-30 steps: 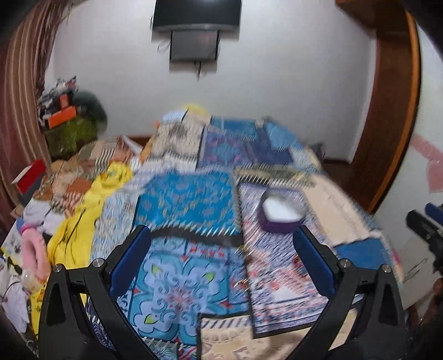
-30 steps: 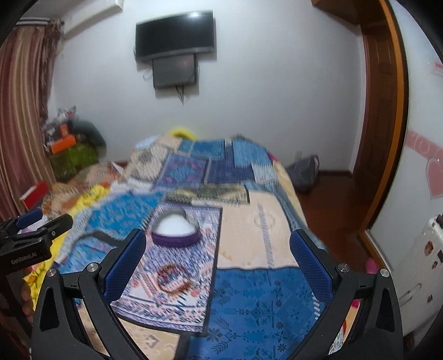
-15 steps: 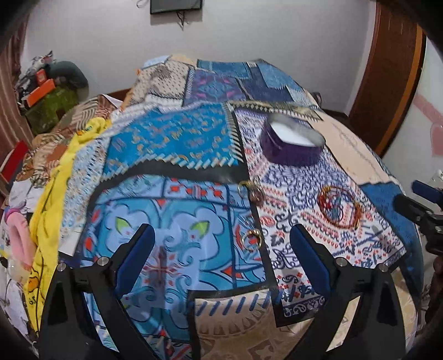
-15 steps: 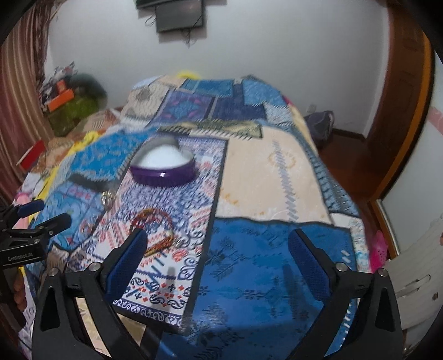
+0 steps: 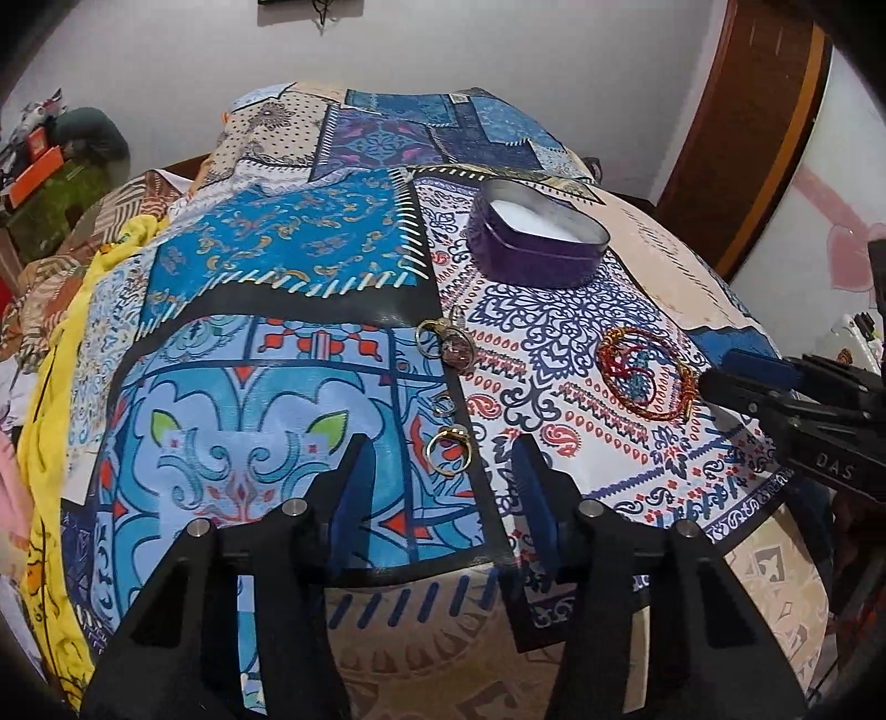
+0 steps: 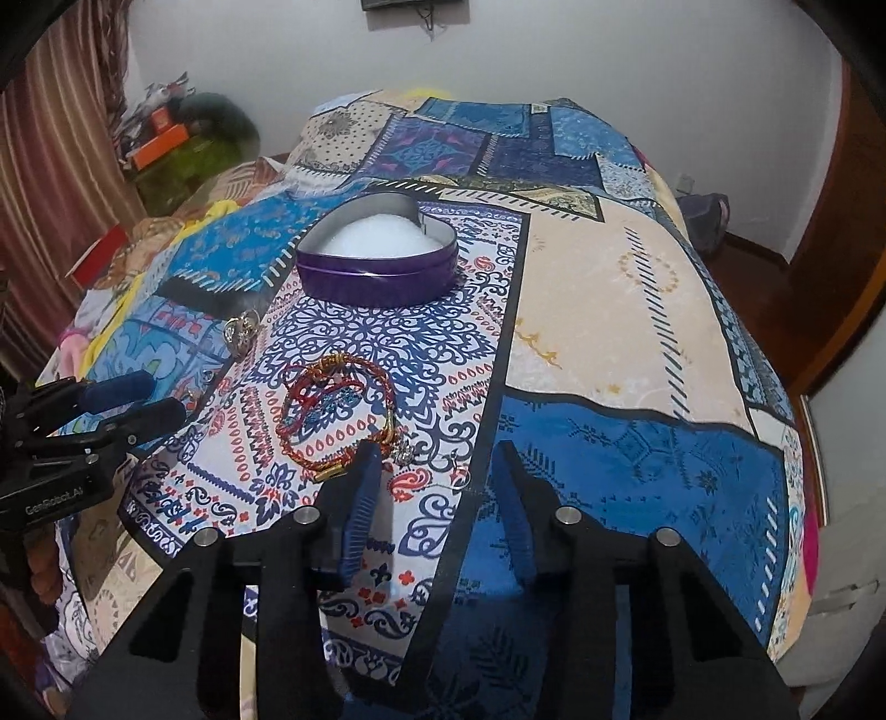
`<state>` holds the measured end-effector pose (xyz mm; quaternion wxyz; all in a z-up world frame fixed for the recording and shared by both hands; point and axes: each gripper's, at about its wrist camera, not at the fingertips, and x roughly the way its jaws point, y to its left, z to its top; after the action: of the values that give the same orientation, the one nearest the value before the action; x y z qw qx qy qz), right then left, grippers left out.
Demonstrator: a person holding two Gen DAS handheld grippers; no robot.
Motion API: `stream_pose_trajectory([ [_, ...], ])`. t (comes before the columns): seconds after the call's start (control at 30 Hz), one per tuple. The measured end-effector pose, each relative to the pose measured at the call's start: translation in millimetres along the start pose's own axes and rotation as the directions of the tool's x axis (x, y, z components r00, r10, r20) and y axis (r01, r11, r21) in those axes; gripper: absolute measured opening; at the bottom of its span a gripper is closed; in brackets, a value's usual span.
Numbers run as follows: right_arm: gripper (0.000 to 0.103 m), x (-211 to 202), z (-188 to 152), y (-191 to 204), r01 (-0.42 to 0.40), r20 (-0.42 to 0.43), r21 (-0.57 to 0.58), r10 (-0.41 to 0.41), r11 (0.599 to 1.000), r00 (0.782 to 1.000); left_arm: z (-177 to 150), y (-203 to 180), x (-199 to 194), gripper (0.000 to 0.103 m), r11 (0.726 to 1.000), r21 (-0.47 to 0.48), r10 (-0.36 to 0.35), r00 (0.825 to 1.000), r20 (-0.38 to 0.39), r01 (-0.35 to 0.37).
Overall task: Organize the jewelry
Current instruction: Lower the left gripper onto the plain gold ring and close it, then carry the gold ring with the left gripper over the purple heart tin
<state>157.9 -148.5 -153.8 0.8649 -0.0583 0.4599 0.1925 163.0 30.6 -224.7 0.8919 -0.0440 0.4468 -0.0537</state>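
Rings lie just ahead of the left tool [image 5: 440, 471], whose half-open jaws frame the nearest gold ring [image 5: 448, 450] on the bed [image 5: 277, 266]. Farther ahead sits the heart tin [image 5: 534, 243]; the right tool [image 6: 437, 476], also half open, nears the bracelets [image 6: 338, 415].

My right gripper's left finger [image 6: 362, 498] covers the near edge of the red bangle stack [image 6: 332, 410]. The small rings [image 5: 443, 404] are too tiny for me to make out, and the wall television [image 6: 410, 4] is cut off at the top.
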Motion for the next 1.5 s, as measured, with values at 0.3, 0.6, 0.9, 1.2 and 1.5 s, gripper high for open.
stream_pose_trajectory([
  [0.3, 0.031, 12, 4, 3, -0.061, -0.033, -0.024, 0.061, 0.998, 0.998, -1, 1, 11, 0.034, 0.998, -0.016, -0.063, 0.998, -0.025, 0.063],
  [0.6, 0.017, 13, 3, 6, -0.088, -0.034, -0.032, 0.087, 0.996, 0.996, 2, 13, 15, 0.015, 0.995, -0.077, -0.063, 0.998, -0.018, 0.061],
  [0.9, 0.009, 5, 1, 6, -0.068, -0.003, -0.028, 0.068, 0.997, 0.998, 0, 11, 3, 0.000, 0.994, -0.079, -0.082, 0.997, -0.008, 0.081],
  [1.2, 0.009, -14, 7, 8, -0.059, 0.043, -0.018, 0.060, 0.998, 0.997, 5, 8, -30, 0.000, 0.997, -0.047, -0.060, 0.996, 0.062, 0.063],
  [1.5, 0.009, -26, 10, 9, -0.061, 0.072, -0.010, 0.061, 0.998, 0.996, 7, 4, -9, 0.038, 1.000, -0.007, -0.030, 0.999, -0.026, 0.030],
])
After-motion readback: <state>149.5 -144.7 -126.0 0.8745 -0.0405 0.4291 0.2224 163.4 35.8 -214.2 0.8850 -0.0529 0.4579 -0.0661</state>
